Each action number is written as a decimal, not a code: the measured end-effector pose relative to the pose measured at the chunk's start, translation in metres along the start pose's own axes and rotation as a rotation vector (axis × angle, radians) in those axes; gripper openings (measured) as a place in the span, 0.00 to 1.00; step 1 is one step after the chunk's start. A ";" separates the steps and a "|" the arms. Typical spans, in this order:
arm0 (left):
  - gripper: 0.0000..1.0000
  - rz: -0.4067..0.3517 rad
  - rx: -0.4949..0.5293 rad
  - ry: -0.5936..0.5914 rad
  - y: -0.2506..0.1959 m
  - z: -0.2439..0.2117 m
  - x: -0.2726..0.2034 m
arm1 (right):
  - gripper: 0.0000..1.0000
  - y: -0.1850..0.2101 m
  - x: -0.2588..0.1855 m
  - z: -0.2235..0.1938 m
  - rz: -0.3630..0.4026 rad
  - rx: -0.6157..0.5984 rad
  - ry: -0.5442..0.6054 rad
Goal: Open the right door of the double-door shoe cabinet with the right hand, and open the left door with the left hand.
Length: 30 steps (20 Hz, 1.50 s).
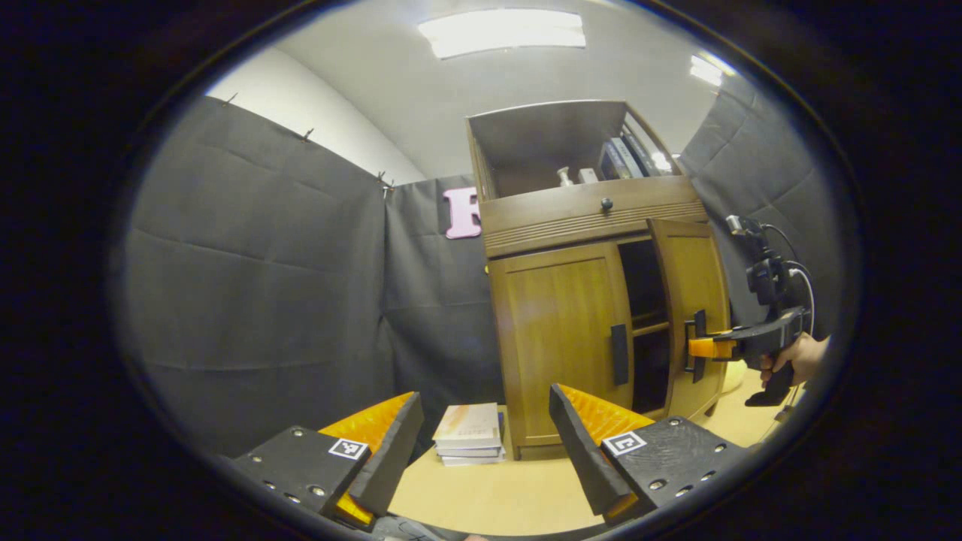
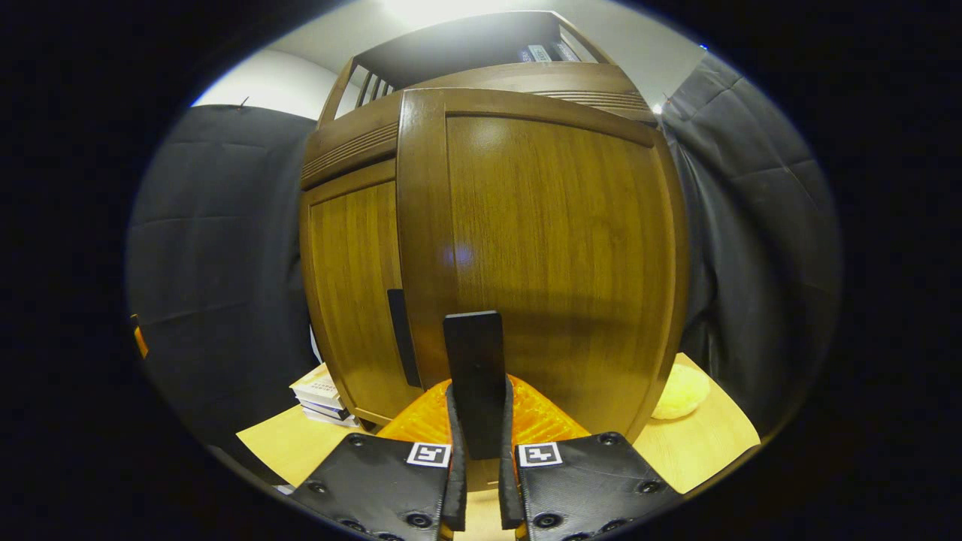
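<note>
The wooden shoe cabinet (image 1: 594, 225) stands on a light table. Its left door (image 1: 560, 338) is closed, and the black handle (image 1: 619, 355) on it is free. The right door (image 1: 695, 300) has swung partly open, showing dark shelves behind. In the left gripper view, my right gripper (image 1: 710, 348), held by a hand (image 1: 797, 359), clamps that door's handle. The right gripper view shows the right door (image 2: 556, 248) close up, with my right gripper (image 2: 479, 421) shut on its black handle (image 2: 473, 361). My left gripper (image 1: 485, 443) is open, well short of the cabinet.
A stack of books (image 1: 470, 434) lies on the table (image 1: 488, 496) just left of the cabinet base. A yellow soft object (image 2: 680, 392) sits to the right of the cabinet. A drawer with a knob (image 1: 606, 204) is above the doors. Black cloth walls surround the booth.
</note>
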<state>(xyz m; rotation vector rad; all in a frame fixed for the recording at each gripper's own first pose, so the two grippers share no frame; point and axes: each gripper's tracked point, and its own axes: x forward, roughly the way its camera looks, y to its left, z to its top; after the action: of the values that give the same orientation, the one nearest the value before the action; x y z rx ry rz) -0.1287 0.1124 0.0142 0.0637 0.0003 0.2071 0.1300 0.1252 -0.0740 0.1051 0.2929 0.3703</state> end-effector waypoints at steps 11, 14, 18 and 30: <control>1.00 -0.129 -0.022 -0.009 -0.016 0.002 -0.002 | 0.15 -0.035 -0.056 -0.004 -0.055 -0.013 0.001; 1.00 -0.165 -0.025 -0.012 -0.020 0.005 -0.003 | 0.19 -0.045 -0.068 -0.005 -0.069 -0.010 -0.002; 1.00 -0.207 -0.032 -0.016 -0.027 0.005 0.000 | 0.14 -0.062 -0.090 -0.008 -0.098 -0.004 -0.002; 1.00 -0.300 -0.039 -0.019 -0.054 0.009 -0.001 | 0.17 -0.120 -0.124 -0.006 -0.205 -0.007 0.000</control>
<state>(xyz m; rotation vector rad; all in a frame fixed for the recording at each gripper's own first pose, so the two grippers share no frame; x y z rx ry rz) -0.1181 0.0585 0.0196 0.0261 -0.0131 -0.0937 0.0582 -0.0319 -0.0653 0.0678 0.2999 0.1682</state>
